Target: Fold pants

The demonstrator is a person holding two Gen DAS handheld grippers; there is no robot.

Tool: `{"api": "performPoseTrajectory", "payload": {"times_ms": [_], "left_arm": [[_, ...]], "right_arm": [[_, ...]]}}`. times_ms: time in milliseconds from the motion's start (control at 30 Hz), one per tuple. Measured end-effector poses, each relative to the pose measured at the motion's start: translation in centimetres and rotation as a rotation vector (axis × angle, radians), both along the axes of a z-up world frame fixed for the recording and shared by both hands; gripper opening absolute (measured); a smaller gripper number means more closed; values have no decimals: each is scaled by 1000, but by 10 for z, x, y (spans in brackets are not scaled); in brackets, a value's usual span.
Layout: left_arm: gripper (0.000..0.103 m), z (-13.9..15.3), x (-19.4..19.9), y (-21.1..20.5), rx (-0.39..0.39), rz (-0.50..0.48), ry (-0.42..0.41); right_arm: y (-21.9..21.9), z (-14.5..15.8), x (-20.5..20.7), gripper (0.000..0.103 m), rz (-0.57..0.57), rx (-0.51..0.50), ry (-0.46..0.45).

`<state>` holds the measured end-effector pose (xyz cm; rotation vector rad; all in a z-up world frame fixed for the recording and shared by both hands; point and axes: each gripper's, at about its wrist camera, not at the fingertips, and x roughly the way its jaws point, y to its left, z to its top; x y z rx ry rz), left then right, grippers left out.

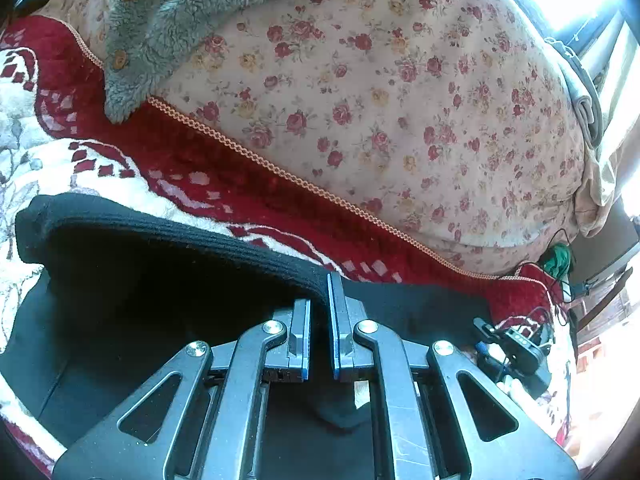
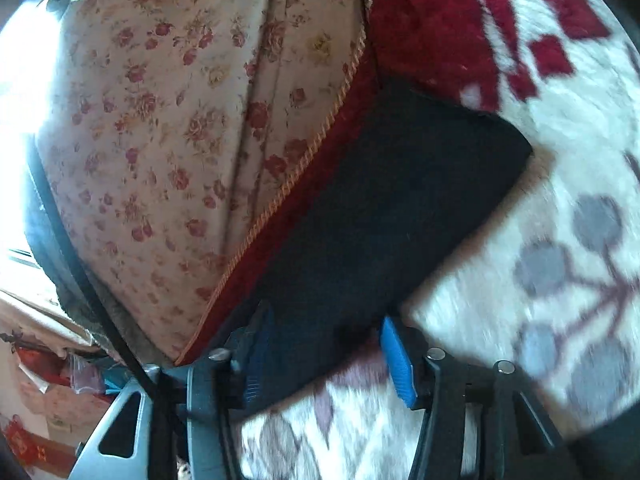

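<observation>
Black pants (image 1: 132, 288) lie on a red and white patterned blanket (image 1: 120, 184). In the left wrist view my left gripper (image 1: 320, 304) is shut on the ribbed black waistband (image 1: 200, 240), which is lifted off the blanket and arches to the left. In the right wrist view the pants (image 2: 384, 208) show as a flat dark slab running away from me. My right gripper (image 2: 324, 352) is open, its blue pads on either side of the near end of the black fabric. That view is motion-blurred.
A floral quilt (image 1: 380, 92) lies beyond the blanket, with a grey fleece garment (image 1: 176, 20) at the far left. A black device with cables (image 1: 516, 344) lies at the right. A bright window is at the far right.
</observation>
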<state>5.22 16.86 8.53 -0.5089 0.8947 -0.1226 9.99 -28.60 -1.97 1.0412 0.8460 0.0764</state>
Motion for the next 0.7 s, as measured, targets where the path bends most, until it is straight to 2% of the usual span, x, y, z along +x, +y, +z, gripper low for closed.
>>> {"api": "performPoseTrajectory", "payload": {"times_ms": [33, 100, 167, 267, 567, 700], "left_arm": [[6, 0, 0, 0, -2, -1, 1], [6, 1, -2, 2, -6, -3, 3], [6, 2, -4, 3, -3, -3, -3], [6, 6, -11, 4, -7, 1, -14], [6, 21, -44, 8, 0, -11, -56], [6, 22, -64, 10, -5, -24, -63]], "right_arm": [[-1, -5, 4, 23, 5, 24, -18], [-3, -11, 3, 10, 1, 43, -36], [-5, -7, -6, 8, -7, 71, -97], [-6, 5, -18, 6, -1, 61, -146], [-6, 39, -64, 6, 13, 63, -219], [-6, 55, -97, 6, 21, 55, -262]]}}
